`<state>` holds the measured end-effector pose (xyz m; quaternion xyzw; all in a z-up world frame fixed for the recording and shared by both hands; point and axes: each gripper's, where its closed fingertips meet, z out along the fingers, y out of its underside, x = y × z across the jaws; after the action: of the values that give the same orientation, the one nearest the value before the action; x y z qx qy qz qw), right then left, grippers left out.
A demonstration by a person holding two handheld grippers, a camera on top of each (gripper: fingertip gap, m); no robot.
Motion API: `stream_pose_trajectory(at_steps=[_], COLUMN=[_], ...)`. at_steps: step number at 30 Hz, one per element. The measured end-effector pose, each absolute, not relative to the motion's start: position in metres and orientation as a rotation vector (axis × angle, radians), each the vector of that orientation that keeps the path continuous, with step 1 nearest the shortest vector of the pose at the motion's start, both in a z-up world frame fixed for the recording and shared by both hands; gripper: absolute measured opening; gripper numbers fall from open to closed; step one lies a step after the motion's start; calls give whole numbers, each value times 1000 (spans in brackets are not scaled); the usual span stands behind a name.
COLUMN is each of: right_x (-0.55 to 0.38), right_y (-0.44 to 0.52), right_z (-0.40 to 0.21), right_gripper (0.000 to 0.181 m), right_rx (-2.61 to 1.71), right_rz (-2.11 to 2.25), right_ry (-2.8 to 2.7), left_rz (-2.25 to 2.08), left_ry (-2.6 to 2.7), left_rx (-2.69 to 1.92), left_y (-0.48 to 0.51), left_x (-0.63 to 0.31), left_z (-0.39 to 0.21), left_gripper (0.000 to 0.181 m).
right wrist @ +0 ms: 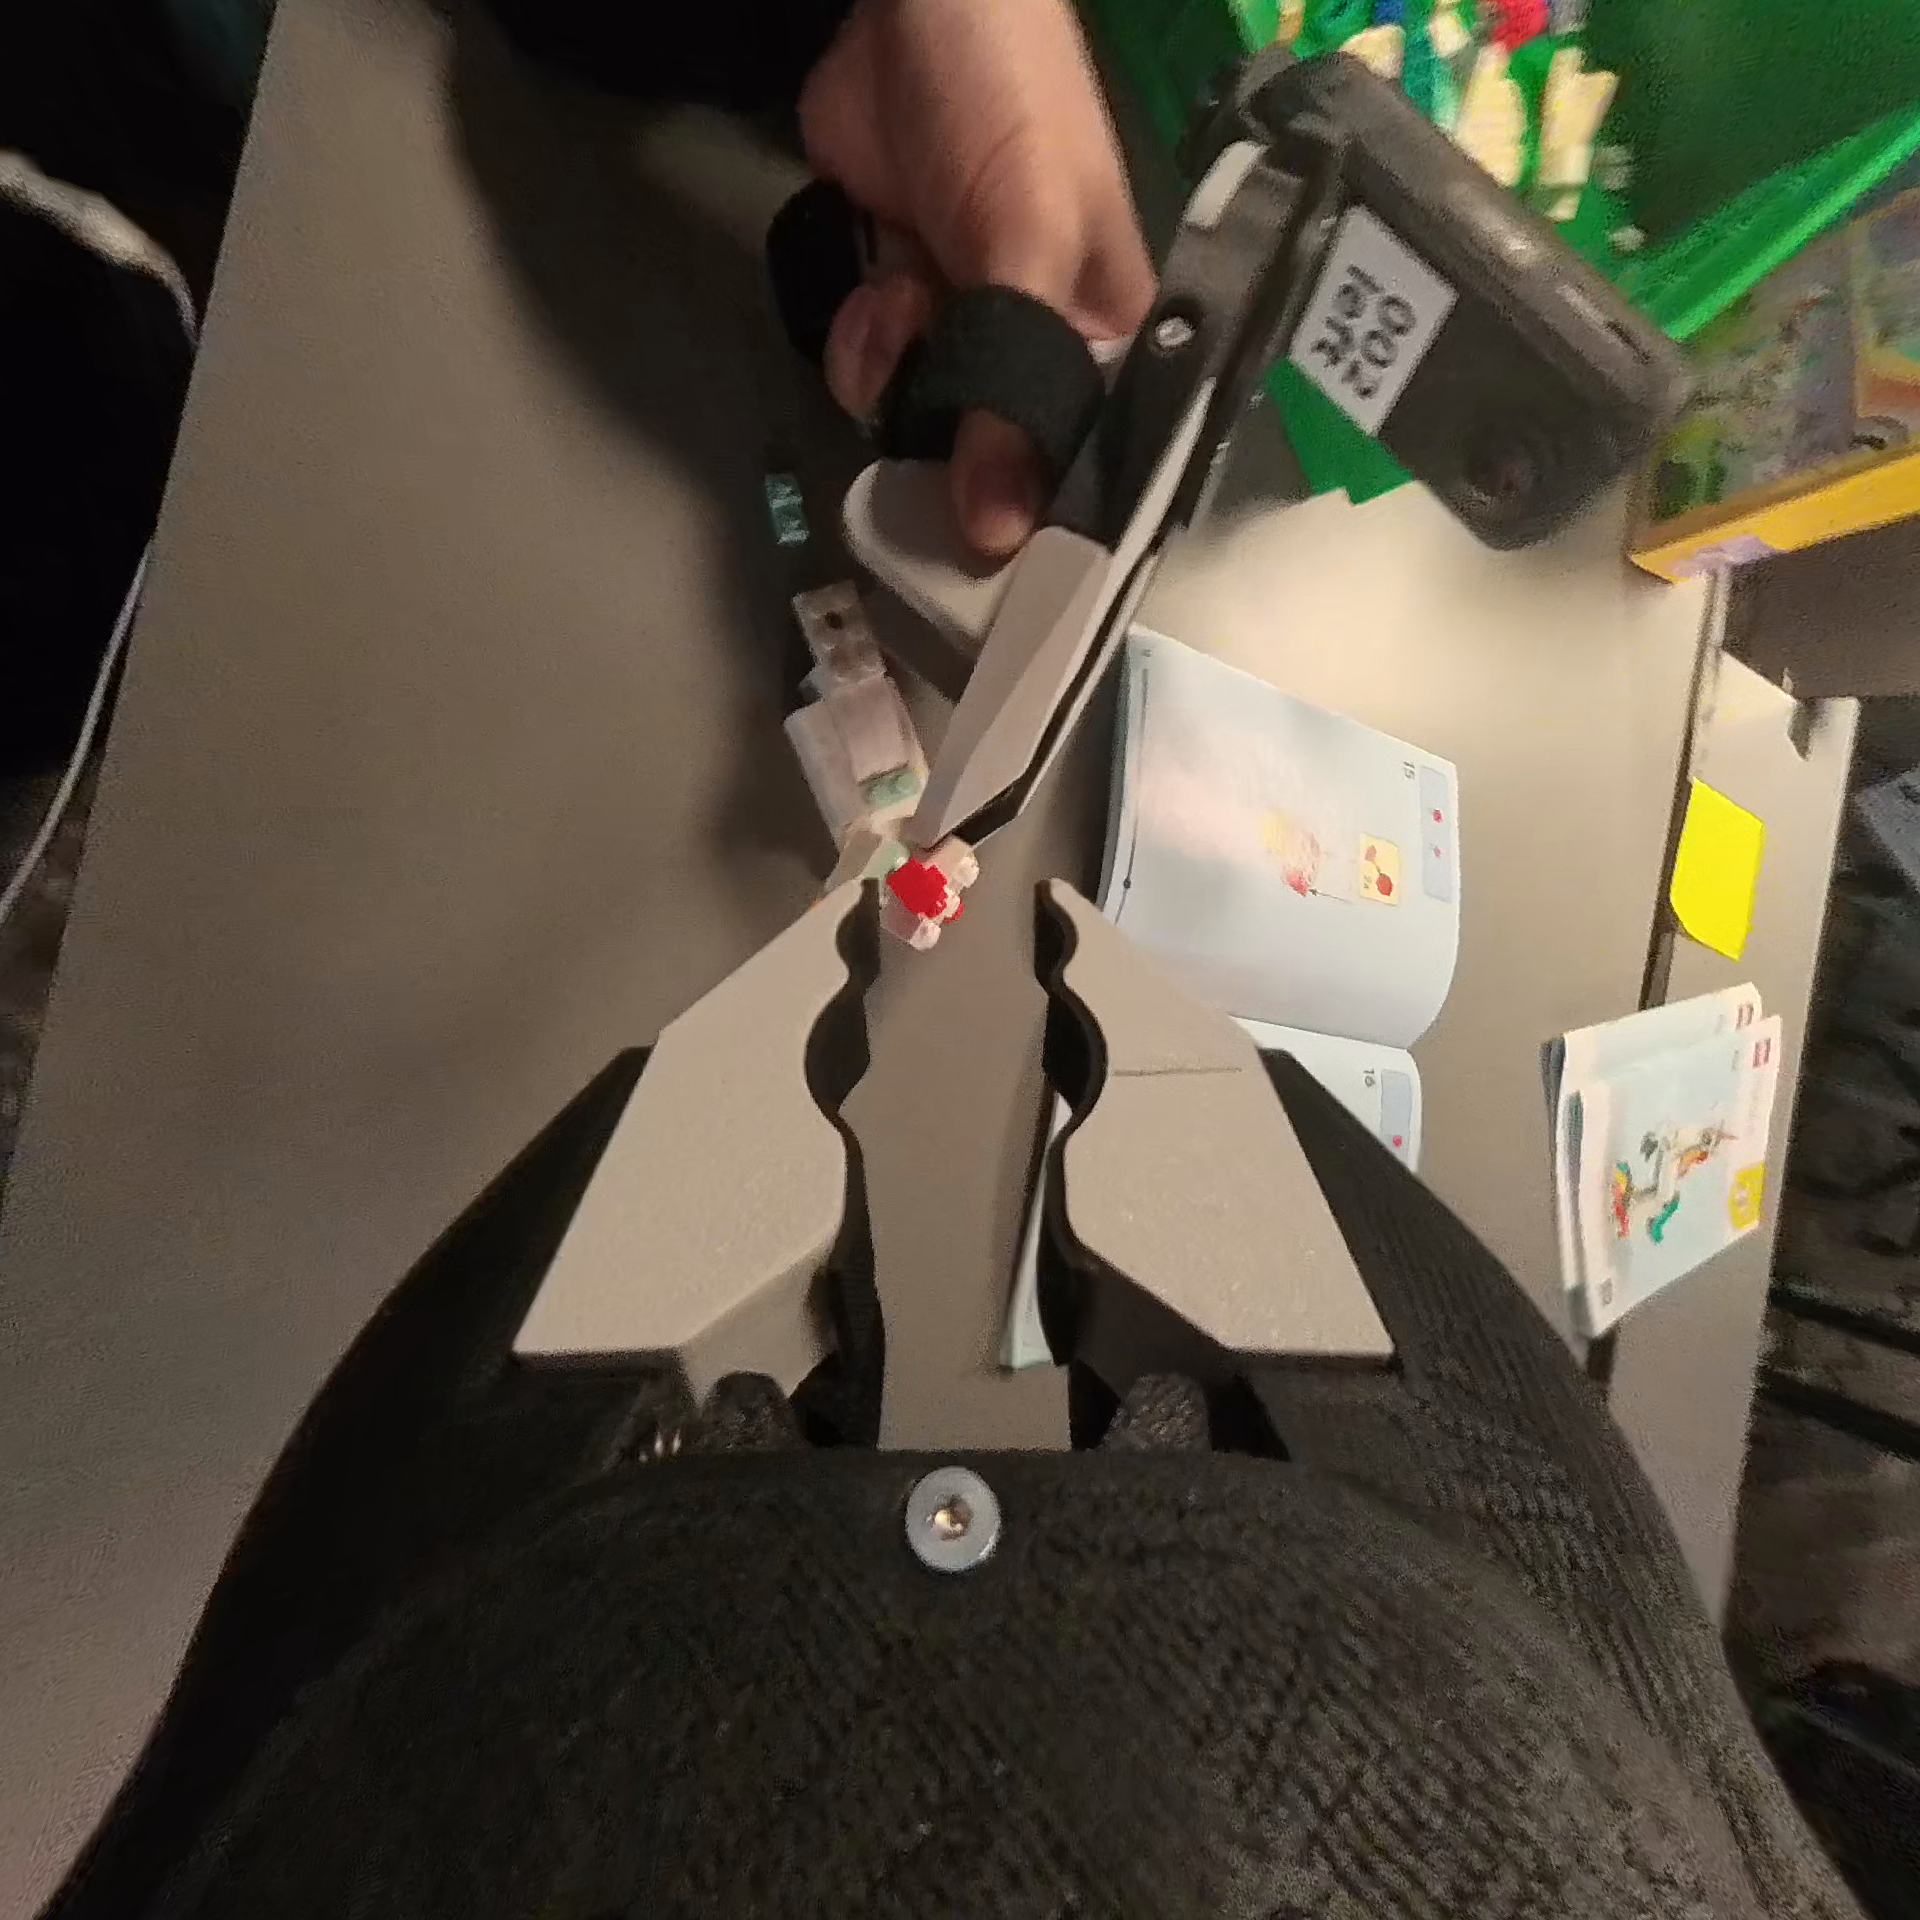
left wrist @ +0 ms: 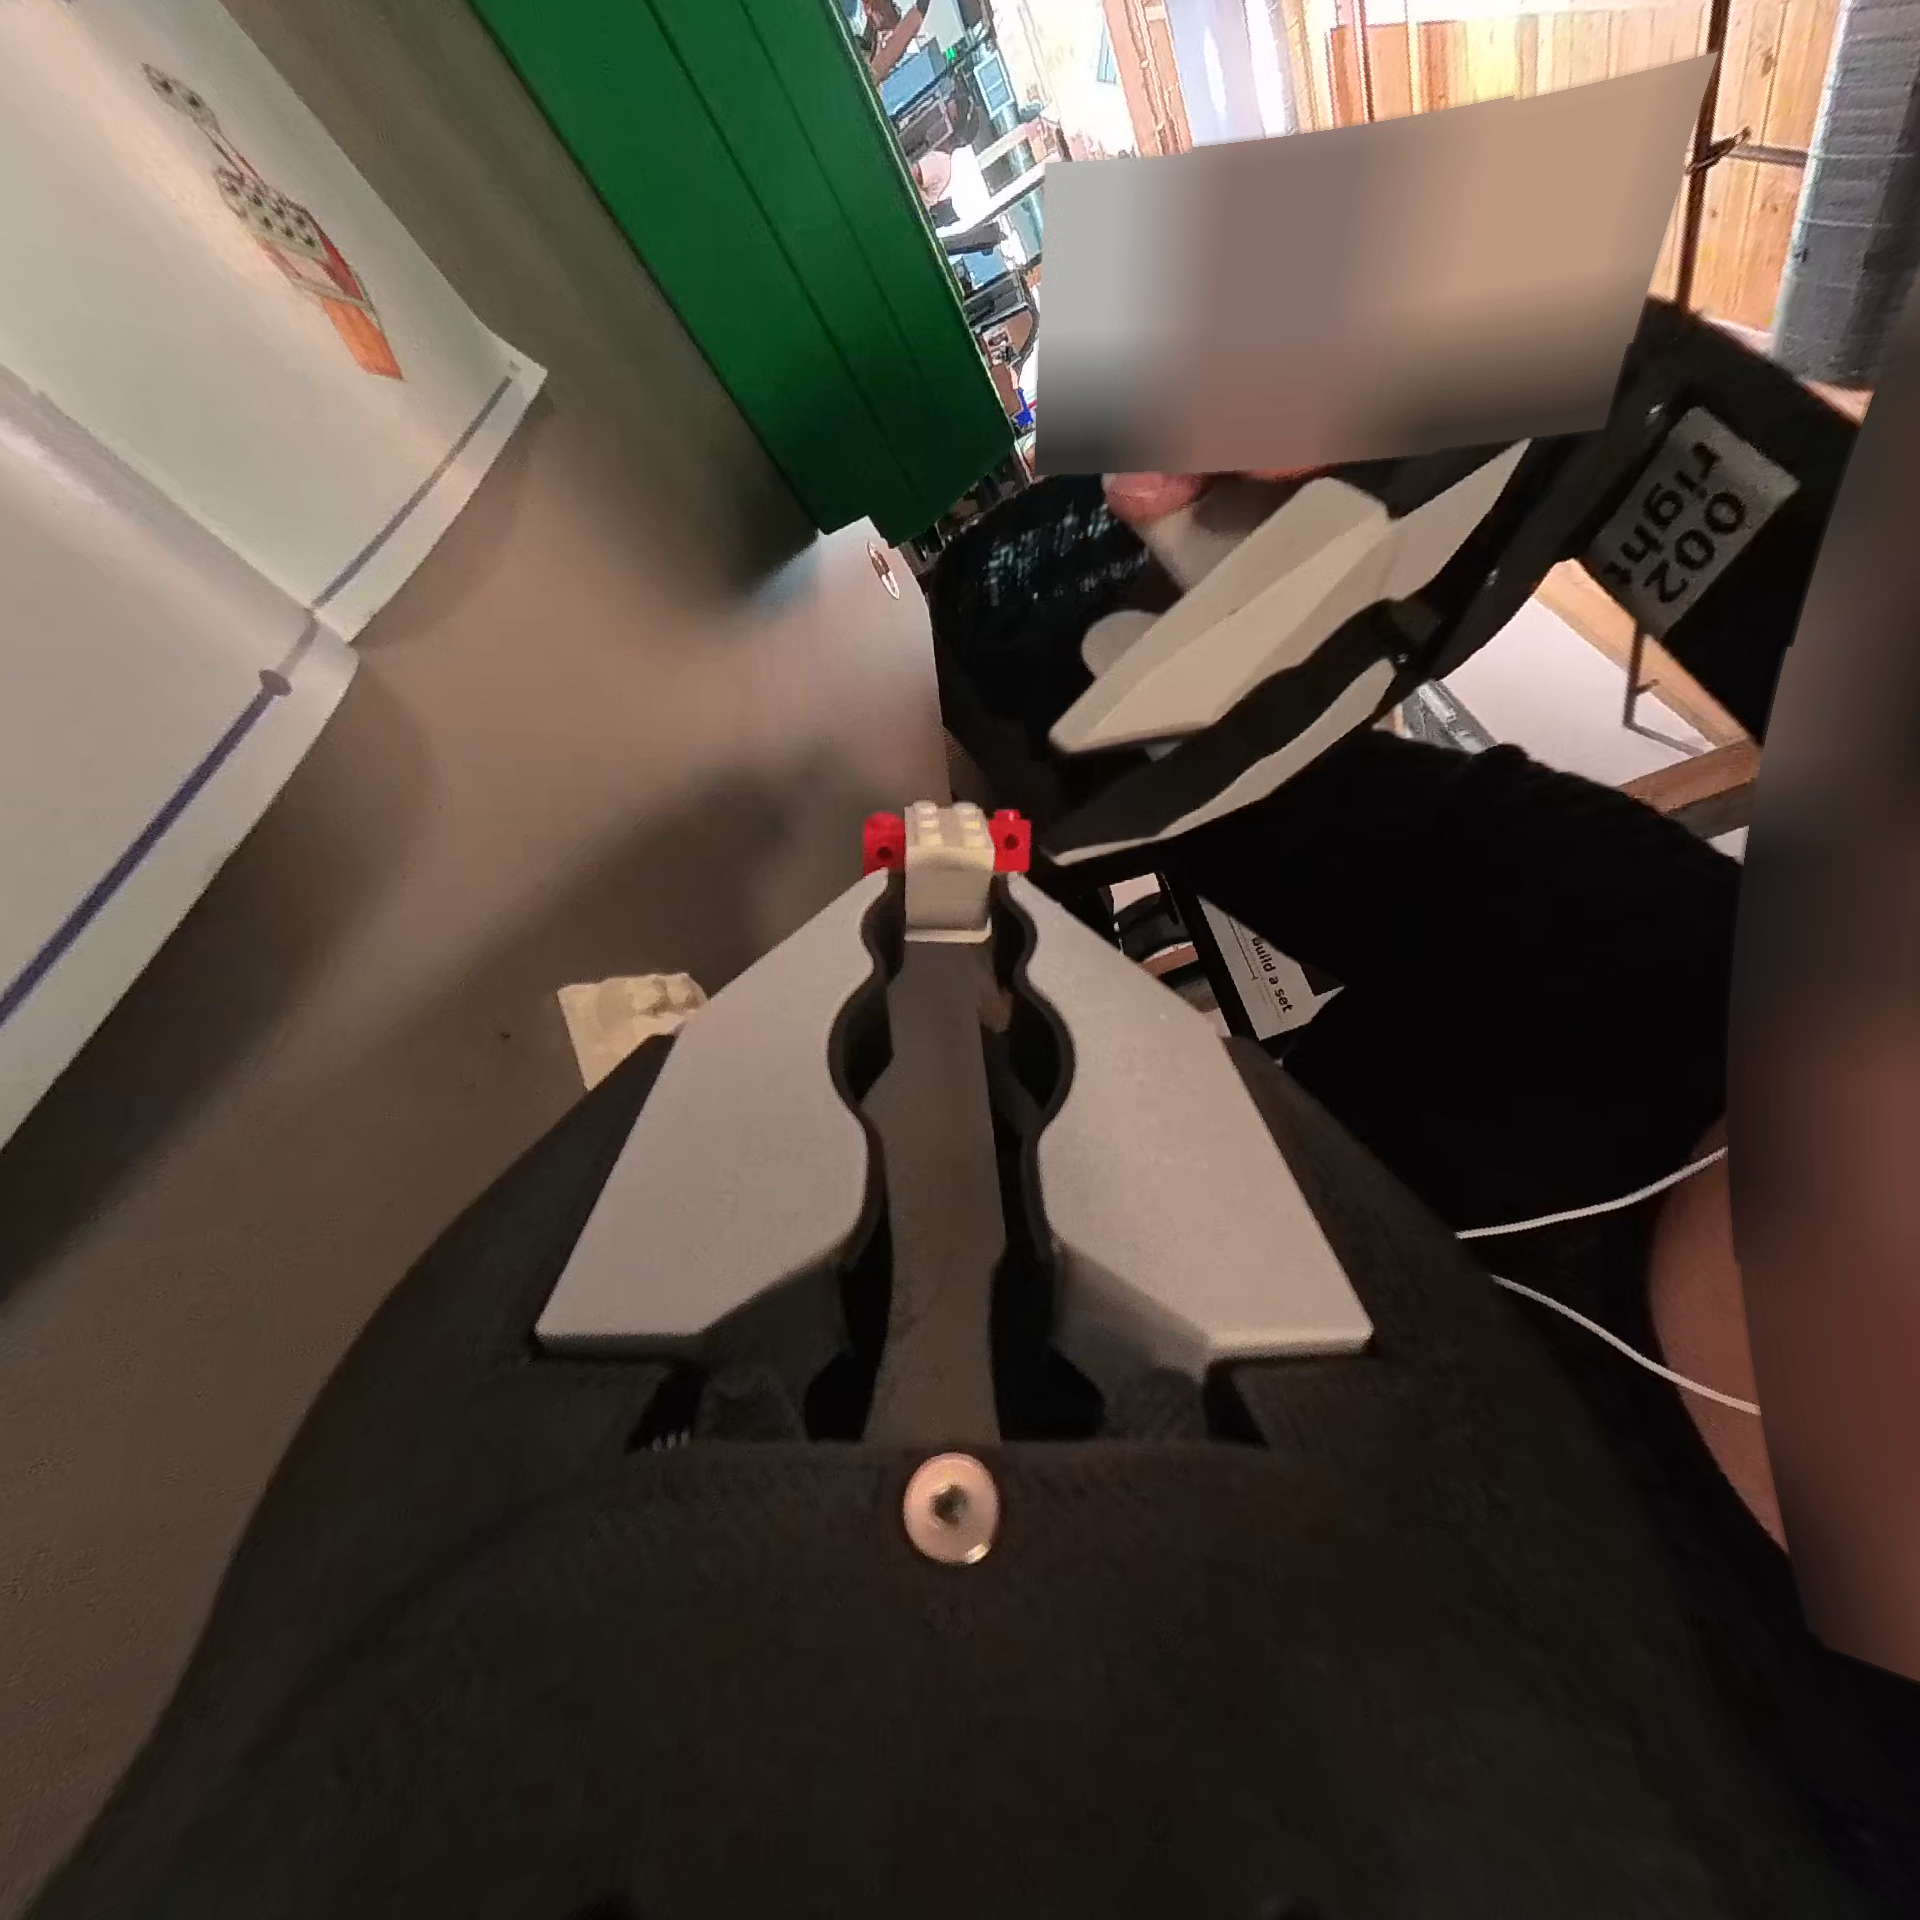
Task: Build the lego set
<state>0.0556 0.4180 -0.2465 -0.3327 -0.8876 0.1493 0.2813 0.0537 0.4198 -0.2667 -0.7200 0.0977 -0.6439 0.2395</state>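
Left hand-held gripper (left wrist: 948, 883) is clamped on a small white-and-red brick assembly (left wrist: 945, 852), held in the air above the grey desk (left wrist: 582, 790). Right hand-held gripper (right wrist: 951, 899) is spread wide and holds nothing, its left fingertip just beside that assembly. Risk: the grip is at the very tips, so a sideways nudge from the right finger could twist or pop the piece loose. Only the right wrist view shows the open instruction booklet (right wrist: 1278, 831) and a second white sub-build (right wrist: 847, 717); only the left shows the assembly's top studs.

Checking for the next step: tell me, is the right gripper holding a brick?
No. In the right wrist view, the right gripper is open with only table between its fingers; the left gripper holds the red-and-white piece.
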Motion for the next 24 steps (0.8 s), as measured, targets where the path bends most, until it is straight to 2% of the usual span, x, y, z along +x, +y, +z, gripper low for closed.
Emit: stream_pose_trajectory(at_steps=[4,7,16,24], right_x=[47,44,46,46], right_y=[412,412,421,421], right_z=[-243,-252,-255,-257], right_gripper=[49,53,28,24], right_rx=[-1038,-1100,-1064,-1057], right_rz=[534,519,379,386], right_ry=[-2145,-1988,-1776,-1795], left_rz=[-1749,-1747,-1759,-1751], left_ry=[248,232,217,214], left_rx=[-1954,-1940,-1932,-1936], left_y=[423,425,426,427], left_x=[51,49,48,46], left_z=[-265,-263,-263,-263], left_gripper=[15,15,15,15])
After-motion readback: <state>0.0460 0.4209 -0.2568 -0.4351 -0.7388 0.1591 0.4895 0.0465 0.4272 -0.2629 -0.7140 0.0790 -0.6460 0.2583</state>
